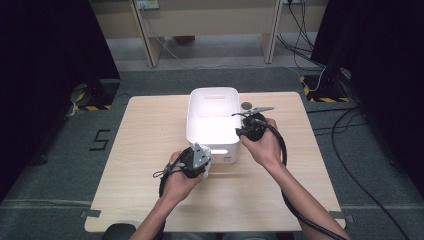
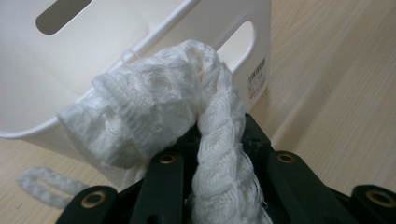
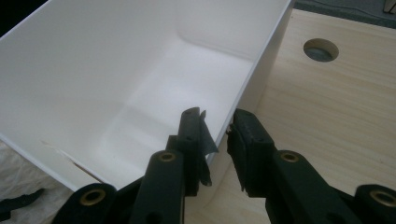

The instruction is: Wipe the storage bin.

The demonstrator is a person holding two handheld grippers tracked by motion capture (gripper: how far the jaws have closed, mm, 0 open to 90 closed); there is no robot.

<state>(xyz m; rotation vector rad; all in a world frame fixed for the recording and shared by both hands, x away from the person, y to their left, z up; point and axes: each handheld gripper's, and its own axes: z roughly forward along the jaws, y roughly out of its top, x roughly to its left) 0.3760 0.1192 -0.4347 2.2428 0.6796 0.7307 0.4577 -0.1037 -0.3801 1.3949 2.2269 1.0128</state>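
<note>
The left tongs (image 2: pixel 205 154) are clenched on a white knitted cloth (image 2: pixel 159 107), which bunches out between the black jaws and rises in a twisted, rope-like fold above them. In the left gripper view the cloth sits just in front of the near wall of a white plastic bin (image 2: pixel 84 56), at about rim height (whether it touches the rim I cannot tell). A loop of white cord (image 2: pixel 44 184) lies on the counter (image 2: pixel 336 93) just beside the bin's base.

The right tongs (image 3: pixel 219 135) straddle the bin's (image 3: pixel 116 84) right-hand wall: one jaw is inside, the other outside, with the thin rim between them. A narrow gap shows on the outer side, so the pads do not look pressed tight (their jaws stand partly apart).

From the high view, the left tongs (image 1: pixel 196 161) are at the bin's (image 1: pixel 212 95) near left corner and the right tongs (image 1: pixel 248 129) at its right side, each carried by a bare hand. The bin stands near the middle of the light wooden counter (image 1: pixel 150 150), and a round hole (image 3: pixel 321 50) in the counter lies just beyond the bin's right wall.
</note>
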